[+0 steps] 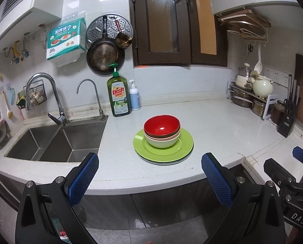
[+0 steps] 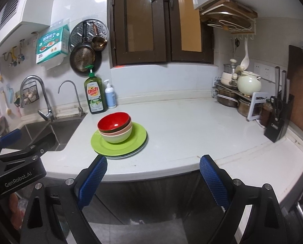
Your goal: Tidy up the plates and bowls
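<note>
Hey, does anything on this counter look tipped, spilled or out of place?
Nothing is spilled or broken. The red bowl on top of the bowl stack sits slightly tilted rather than level, and the green plates beneath are not quite aligned, with lower rims peeking out at the front. Both grippers hang off the counter, jaws open.

The left gripper (image 1: 150,174) is seen at the bottom of its own view, its two blue-padded fingers (image 1: 83,178) spread wide apart with nothing held between them. The right gripper (image 2: 153,175) is likewise held wide open and empty low in its view. Each gripper is glimpsed at the edge of the other's frame, so they are set side by side.
</note>
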### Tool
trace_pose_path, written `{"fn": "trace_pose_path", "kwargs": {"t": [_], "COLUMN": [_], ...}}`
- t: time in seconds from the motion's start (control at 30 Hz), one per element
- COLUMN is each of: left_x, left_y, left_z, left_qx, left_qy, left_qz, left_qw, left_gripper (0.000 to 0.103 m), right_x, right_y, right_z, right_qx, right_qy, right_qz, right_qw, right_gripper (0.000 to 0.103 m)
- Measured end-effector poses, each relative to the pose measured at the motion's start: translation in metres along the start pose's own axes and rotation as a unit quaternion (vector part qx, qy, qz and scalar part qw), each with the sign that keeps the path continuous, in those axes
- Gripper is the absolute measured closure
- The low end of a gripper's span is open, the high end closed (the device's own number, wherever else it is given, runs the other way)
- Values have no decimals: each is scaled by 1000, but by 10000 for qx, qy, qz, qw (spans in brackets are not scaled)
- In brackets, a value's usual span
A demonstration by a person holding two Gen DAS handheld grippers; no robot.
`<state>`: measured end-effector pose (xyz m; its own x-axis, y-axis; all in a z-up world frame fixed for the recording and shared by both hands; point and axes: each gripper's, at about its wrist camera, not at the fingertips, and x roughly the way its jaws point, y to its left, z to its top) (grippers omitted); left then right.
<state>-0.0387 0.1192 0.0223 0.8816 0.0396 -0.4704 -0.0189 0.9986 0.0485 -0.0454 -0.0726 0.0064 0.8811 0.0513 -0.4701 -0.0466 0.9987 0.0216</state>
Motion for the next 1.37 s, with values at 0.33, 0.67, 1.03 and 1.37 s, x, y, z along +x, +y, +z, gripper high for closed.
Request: {"fn": "trace_pose_path", "kwargs": {"t": [0.33, 0.67, 1.03, 1.37], "left_x": [-8, -13, -15, -16], "left_y": [12, 24, 23, 34], "left_z": [-2, -3, -4, -4], "left_qx": [103, 121, 106, 69], "left_qy": [-4, -37, -50, -52], "left_qz": [-162, -202, -179, -215], "left_qw": [9998, 9997, 9998, 9997], "left_gripper": [0, 0, 0, 0], "right_x": [-18, -26, -31, -32], "right_y": [9, 17, 18, 17], "right_z": [-6, -8, -8, -8], "right_qx": [152, 163, 128, 126], "right_qy": [-31, -61, -93, -101], "right_qz": [-257, -323, -317, -320], "right_qw": [9995, 9993, 9994, 9994], "right_gripper": [10, 10, 10, 10]}}
